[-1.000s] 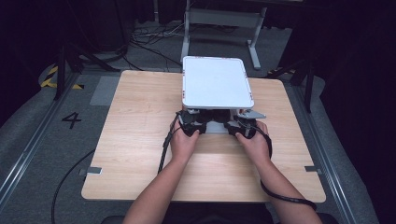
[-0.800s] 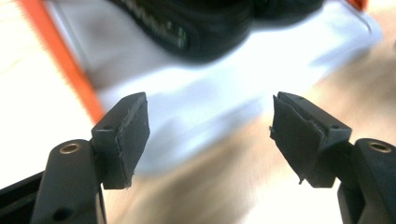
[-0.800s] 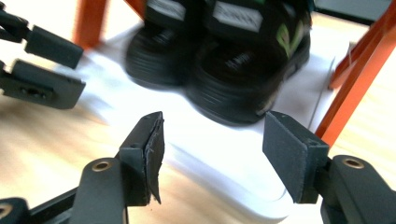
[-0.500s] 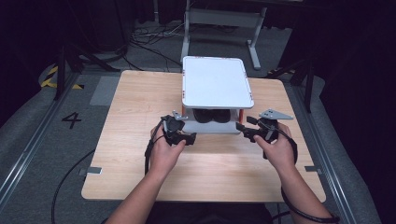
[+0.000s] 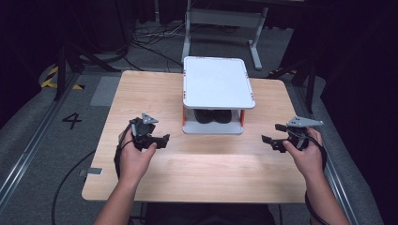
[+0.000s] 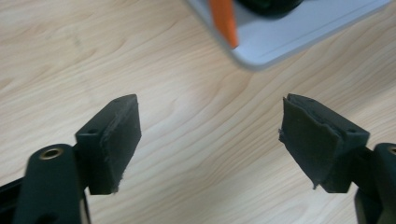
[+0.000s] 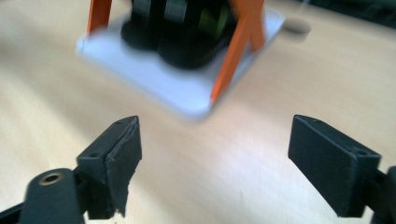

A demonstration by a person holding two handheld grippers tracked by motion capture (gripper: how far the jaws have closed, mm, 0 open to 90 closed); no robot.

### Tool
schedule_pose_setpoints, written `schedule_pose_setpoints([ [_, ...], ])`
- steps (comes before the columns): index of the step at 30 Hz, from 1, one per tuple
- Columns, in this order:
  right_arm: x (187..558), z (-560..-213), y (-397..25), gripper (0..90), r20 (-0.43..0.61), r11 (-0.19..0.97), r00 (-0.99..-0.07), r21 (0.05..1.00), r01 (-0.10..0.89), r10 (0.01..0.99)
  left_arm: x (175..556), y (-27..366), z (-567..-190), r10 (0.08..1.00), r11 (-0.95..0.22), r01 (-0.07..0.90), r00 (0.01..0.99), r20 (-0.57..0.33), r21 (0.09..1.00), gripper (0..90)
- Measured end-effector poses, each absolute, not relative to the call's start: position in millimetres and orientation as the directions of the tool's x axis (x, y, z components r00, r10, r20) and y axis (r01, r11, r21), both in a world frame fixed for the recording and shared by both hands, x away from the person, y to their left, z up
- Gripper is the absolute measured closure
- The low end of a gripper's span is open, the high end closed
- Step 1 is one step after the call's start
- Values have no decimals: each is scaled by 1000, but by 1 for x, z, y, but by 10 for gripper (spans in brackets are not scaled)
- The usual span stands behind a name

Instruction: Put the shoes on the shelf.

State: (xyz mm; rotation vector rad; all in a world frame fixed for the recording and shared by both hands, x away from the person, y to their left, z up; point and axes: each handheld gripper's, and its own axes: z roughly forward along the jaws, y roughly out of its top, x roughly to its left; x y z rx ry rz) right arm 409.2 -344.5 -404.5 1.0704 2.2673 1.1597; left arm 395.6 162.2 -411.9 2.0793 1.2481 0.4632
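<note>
Black shoes (image 5: pixel 213 116) sit on the lower shelf of the white two-tier rack (image 5: pixel 217 84), mid-table, far of both tongs: left gripper (image 5: pixel 157 140) nearer, right gripper (image 5: pixel 274 136) further out, both jaws wide open, empty.

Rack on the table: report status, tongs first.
Left tongs open, empty. Right tongs open, empty. Two-tier rack mid-table, dark items on lower shelf. Wood between tongs and rack bare.

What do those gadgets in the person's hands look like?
Each hand holds a small black gripper, the left gripper and the right gripper, with two flat, square-ended black jaws, a grey three-cornered plate on top and a black cable trailing back along the bare forearm.
</note>
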Motion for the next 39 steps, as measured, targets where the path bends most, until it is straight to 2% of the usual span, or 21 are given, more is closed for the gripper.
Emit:
schedule_pose_setpoints([
  [2,409,-411,-353,196,-15,366,-623,820,440,782,393,172,-415,890,-309,648,456,-29,696,201],
  [5,412,-422,-368,174,-2,332,-570,815,476,822,385,184,-419,866,-347,631,500,-22,694,160],
  [9,417,-437,-383,172,24,312,-550,802,508,835,379,194,-427,839,-372,589,544,-11,717,162],
  [15,424,-466,-394,156,18,363,-573,756,544,820,384,203,-447,870,-336,650,491,-40,681,162],
  [23,429,-484,-396,157,-14,401,-579,735,546,815,396,208,-464,936,-276,712,353,11,646,163],
  [31,431,-488,-396,143,5,345,-513,736,583,858,406,206,-477,941,-257,715,339,-1,650,152],
  [39,431,-488,-395,137,7,344,-513,734,586,859,412,208,-483,944,-231,698,329,-16,677,107],
])
